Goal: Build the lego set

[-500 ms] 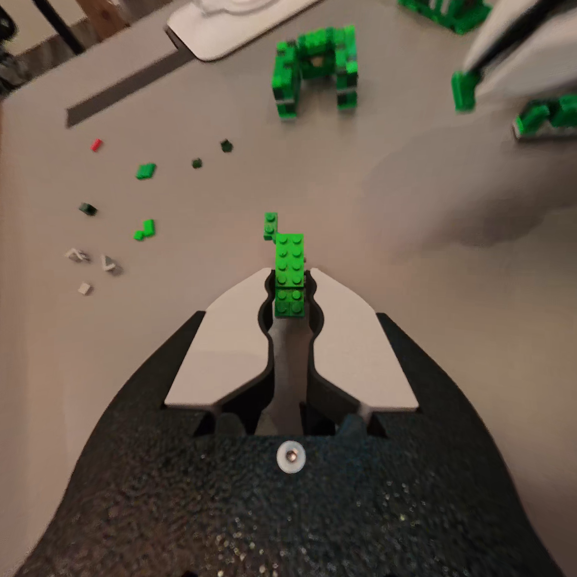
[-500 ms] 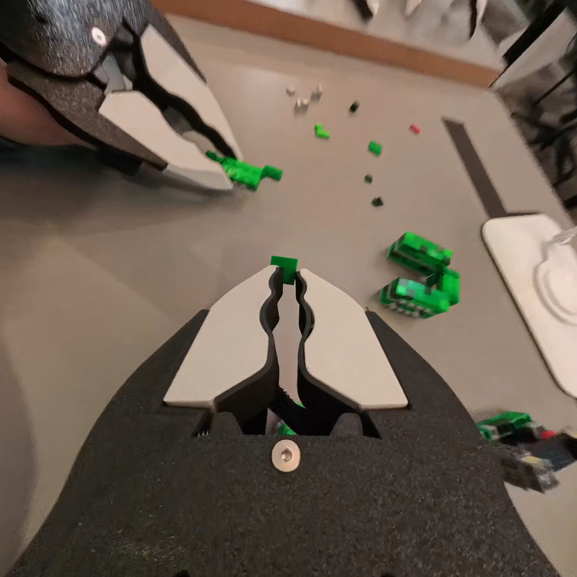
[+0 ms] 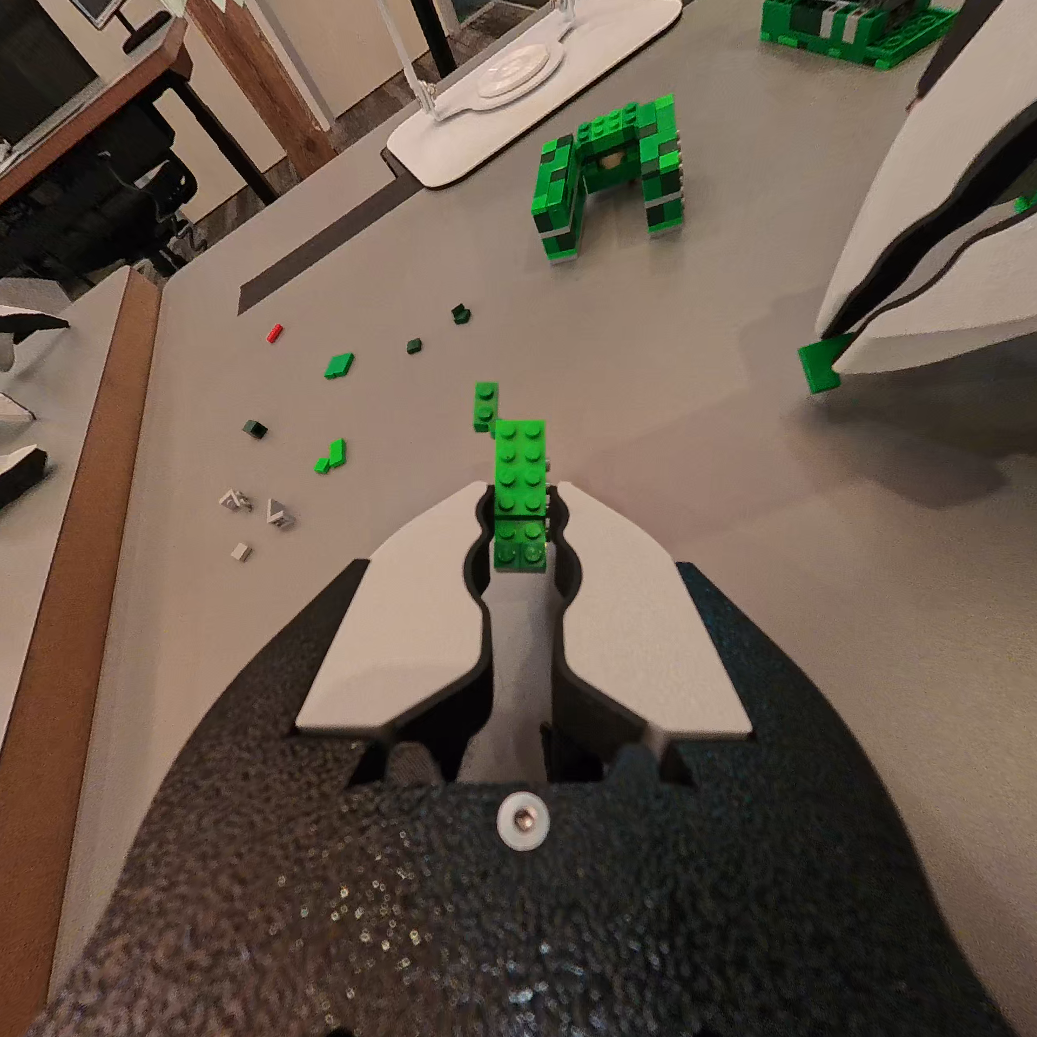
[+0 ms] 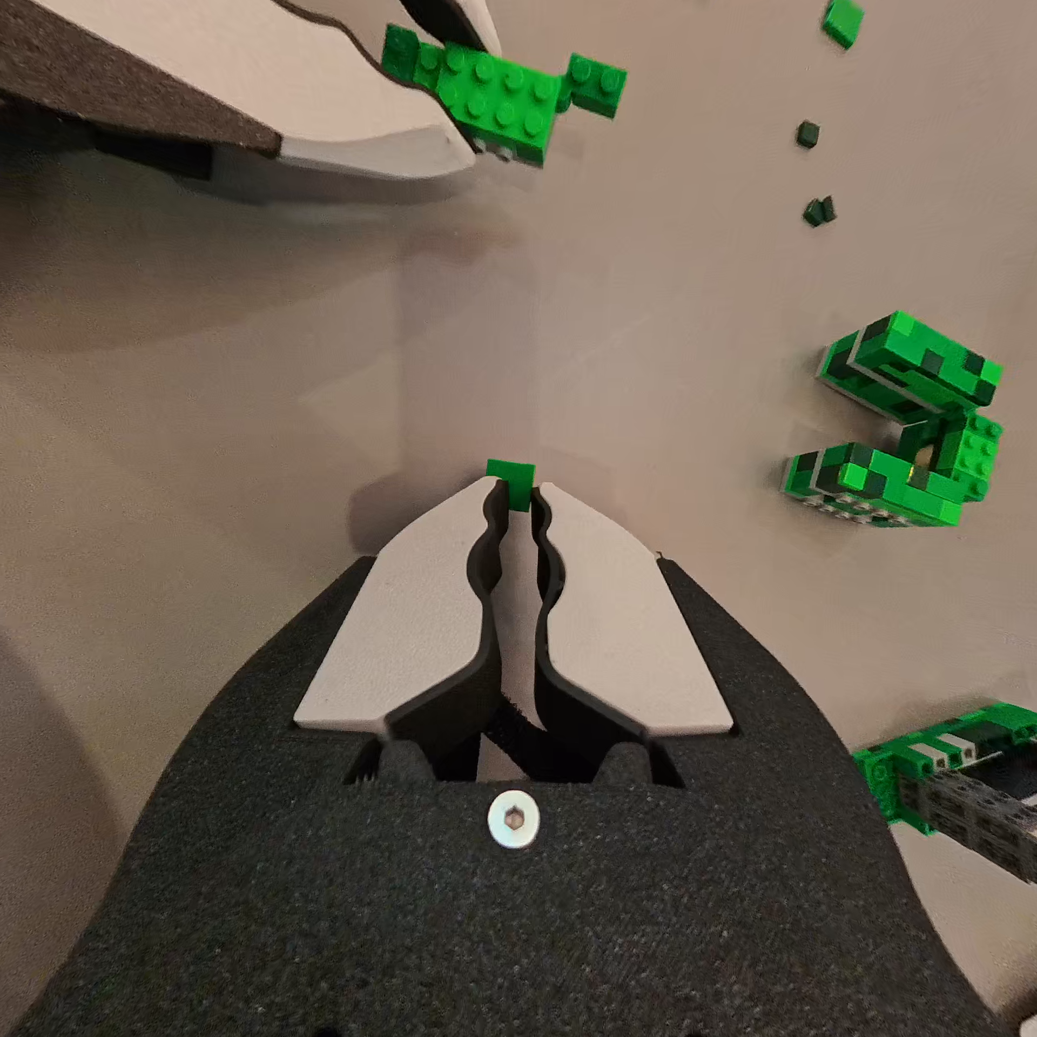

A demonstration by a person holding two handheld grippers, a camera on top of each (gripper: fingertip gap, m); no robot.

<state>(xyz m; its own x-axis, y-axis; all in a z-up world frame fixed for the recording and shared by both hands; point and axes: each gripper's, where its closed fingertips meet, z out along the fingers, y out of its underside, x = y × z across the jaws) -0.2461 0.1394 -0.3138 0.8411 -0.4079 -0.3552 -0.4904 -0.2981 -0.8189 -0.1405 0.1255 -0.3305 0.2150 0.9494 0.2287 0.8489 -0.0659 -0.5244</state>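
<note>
**Both tongs loaded, bricks held above the table**

Left tongs (image 3: 521, 505) are clamped on a bright green studded brick assembly (image 3: 519, 482), studs up, sticking out forward past the tips, with a small two-stud piece (image 3: 485, 405) hanging off its far left corner. From the right wrist view, there it is again at the top, poking out of those left tongs. Right tongs (image 4: 513, 487) are nipped tight on a small flat green tile (image 4: 512, 483), just its edge caught between the tips; the left wrist view shows the same tile at the far right, at the end of the right tongs.

Out on the grey table (image 3: 673, 561): a green arch-shaped build (image 3: 609, 174) stands ahead of the left tongs, well apart from both pairs. Left of the held assembly lie loose bits: a red piece (image 3: 274, 333), a green tile (image 3: 339, 365), two dark green bits (image 3: 413, 345), another dark one (image 3: 255, 430), a small green pair (image 3: 331, 455) and three grey pieces (image 3: 258, 513). A green and dark build (image 3: 853, 28) sits at the far right corner, beside a white stand base (image 3: 533, 84).
</note>
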